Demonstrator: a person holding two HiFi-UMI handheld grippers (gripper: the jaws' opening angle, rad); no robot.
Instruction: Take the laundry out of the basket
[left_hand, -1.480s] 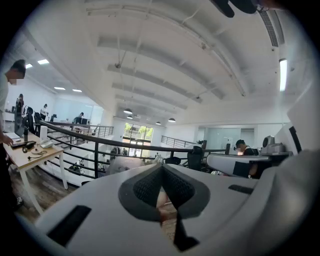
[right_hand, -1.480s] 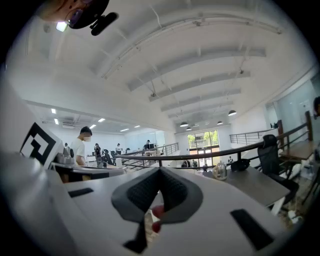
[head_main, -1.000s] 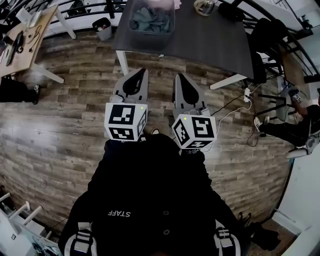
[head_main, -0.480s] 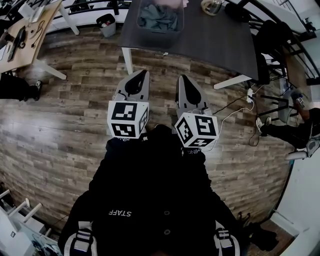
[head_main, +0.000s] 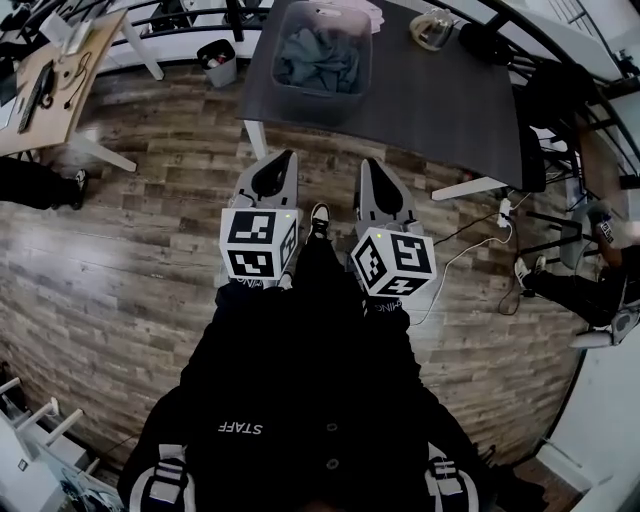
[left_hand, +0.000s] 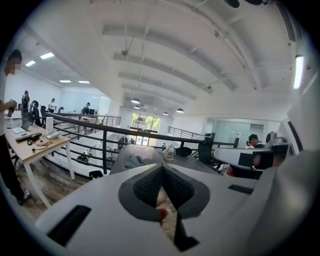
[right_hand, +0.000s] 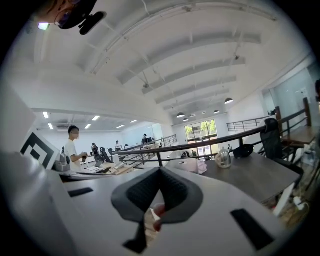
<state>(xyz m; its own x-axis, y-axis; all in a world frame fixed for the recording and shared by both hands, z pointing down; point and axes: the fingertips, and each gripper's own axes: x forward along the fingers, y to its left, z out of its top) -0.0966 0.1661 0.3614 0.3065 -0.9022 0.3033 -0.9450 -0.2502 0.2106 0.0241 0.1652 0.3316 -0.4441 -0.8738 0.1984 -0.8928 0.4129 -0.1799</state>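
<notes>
The grey laundry basket (head_main: 320, 55) stands on the dark table (head_main: 430, 95) ahead of me, with blue-grey laundry (head_main: 318, 60) bunched inside. My left gripper (head_main: 284, 158) and right gripper (head_main: 369, 166) hang side by side over the wooden floor, short of the table's near edge. Both are shut with nothing between their jaws. The left gripper (left_hand: 161, 168) points at the basket (left_hand: 134, 158) from floor side. The right gripper (right_hand: 160, 172) sees the basket (right_hand: 183, 165) too, with a pink cloth (right_hand: 202, 167) beside it.
A glass kettle (head_main: 432, 28) and a dark object sit at the table's far right. A wooden desk (head_main: 50, 75) and a small waste bin (head_main: 222, 62) stand at the left. A black chair (head_main: 545, 110) and floor cables (head_main: 470, 235) are at the right. People stand nearby (right_hand: 75, 146).
The table and basket have drawn nearer and lower in the head view. A shoe has come forward between the grippers. Both grippers stay shut and level.
</notes>
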